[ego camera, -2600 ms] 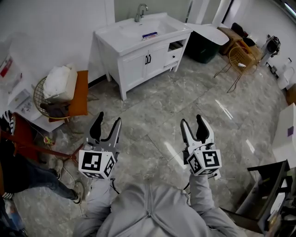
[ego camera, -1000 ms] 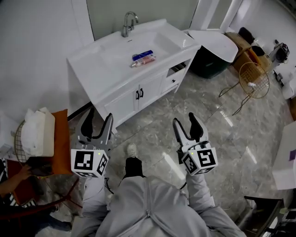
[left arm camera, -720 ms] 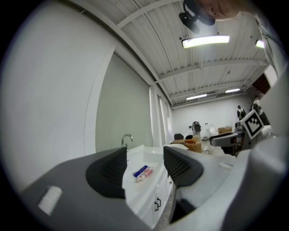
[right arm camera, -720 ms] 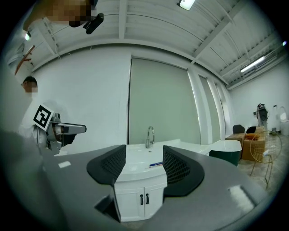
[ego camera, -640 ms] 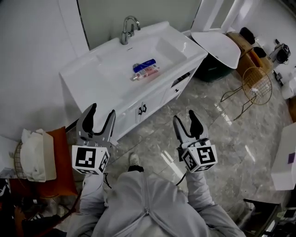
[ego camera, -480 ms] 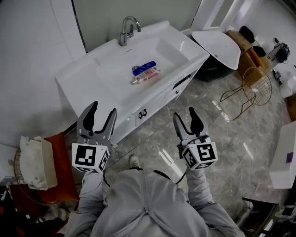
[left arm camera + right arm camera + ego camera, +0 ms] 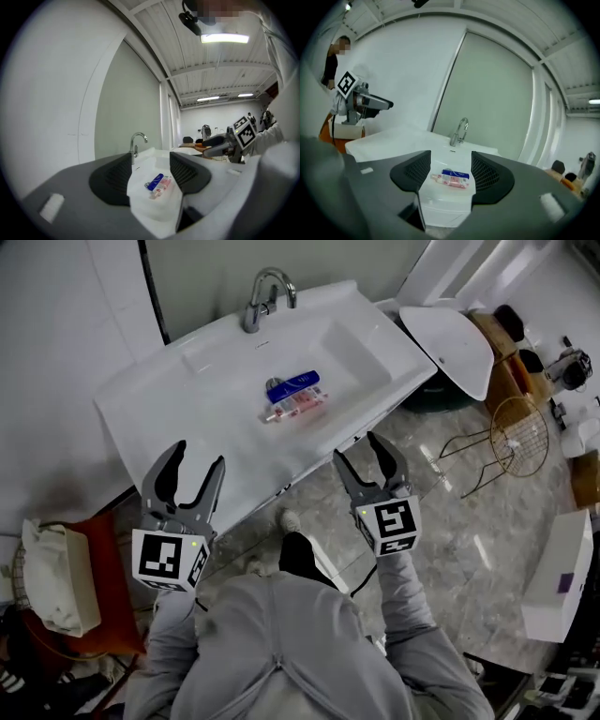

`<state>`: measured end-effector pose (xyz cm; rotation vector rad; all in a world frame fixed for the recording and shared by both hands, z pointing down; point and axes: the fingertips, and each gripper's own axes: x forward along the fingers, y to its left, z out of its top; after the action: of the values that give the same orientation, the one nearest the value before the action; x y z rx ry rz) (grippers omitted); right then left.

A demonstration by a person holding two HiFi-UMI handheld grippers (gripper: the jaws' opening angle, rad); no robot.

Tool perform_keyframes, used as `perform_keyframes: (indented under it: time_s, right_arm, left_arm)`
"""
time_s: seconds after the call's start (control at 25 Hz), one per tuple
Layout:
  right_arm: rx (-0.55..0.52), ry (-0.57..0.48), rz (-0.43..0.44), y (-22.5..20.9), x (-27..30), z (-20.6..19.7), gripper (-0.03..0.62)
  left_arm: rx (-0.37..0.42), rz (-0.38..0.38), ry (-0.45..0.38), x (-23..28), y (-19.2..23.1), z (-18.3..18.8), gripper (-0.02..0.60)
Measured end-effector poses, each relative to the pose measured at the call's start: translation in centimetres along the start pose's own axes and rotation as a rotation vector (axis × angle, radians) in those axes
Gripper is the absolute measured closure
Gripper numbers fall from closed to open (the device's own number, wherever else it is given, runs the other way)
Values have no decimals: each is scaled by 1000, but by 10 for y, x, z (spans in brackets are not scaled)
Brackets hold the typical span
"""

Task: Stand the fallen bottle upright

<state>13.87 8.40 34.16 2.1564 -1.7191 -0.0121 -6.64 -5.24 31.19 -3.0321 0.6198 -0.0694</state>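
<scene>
**Desk:** What lies on the washstand?

**Photographer:** A small blue plastic bottle [image 7: 292,385] is on its side on the white vanity surface [image 7: 159,399], in front of the curved chrome tap [image 7: 261,298]. A pink tube-shaped bottle [image 7: 298,405] lies flat against it on the near side, and the two touch along their length. I cannot tell whether they rest inside the shallow basin or on its front rim.

**Desk:** And the tools?

**Photographer:** A person in grey sleeves [image 7: 403,615] stands at the washstand with one in each hand. The left gripper [image 7: 195,460] hovers over the near-left corner of the surface. Its black fingers [image 7: 112,185] are spread wide with nothing between them. The left gripper view frames the blue plastic bottle [image 7: 155,181] and the pink one [image 7: 161,186] in the gap, well ahead of the tips.

**Desk:** The other hand?

**Photographer:** The right gripper [image 7: 364,457] hangs at the front edge of the surface, above the grey marble floor [image 7: 450,502]. Its fingers [image 7: 490,178] are likewise parted and grip nothing. The right gripper view shows both bottles [image 7: 455,174] lying crosswise beyond the tips, with the chrome tap [image 7: 461,131] behind them. Neither gripper touches either bottle, and both bottles are well apart from the tools.
</scene>
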Motion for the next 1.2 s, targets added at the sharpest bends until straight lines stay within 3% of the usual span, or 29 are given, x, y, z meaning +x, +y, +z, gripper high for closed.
perform_keyframes:
  time_s: [0.16,0.32,0.68,0.88,1.2]
  right_arm:
    - [-154,57,176,3,72,-9,338]
    - [-315,251,404,16,140,-60,338]
    - [-812,464,749,31,234,-144,336]
    - [-955,539,869,38,259,-184,336]
    - [-1170,628,993,38,278,-235,335]
  left_arm:
    - [-16,84,12,17,19,-7,305]
    - [-18,159,28,36,31,-7,305]
    - [-69,340,85,57,52,-23,305]
    - [-101,435,109,56,59,-34,305]
    - [-106,509,127,62,63,-39,305]
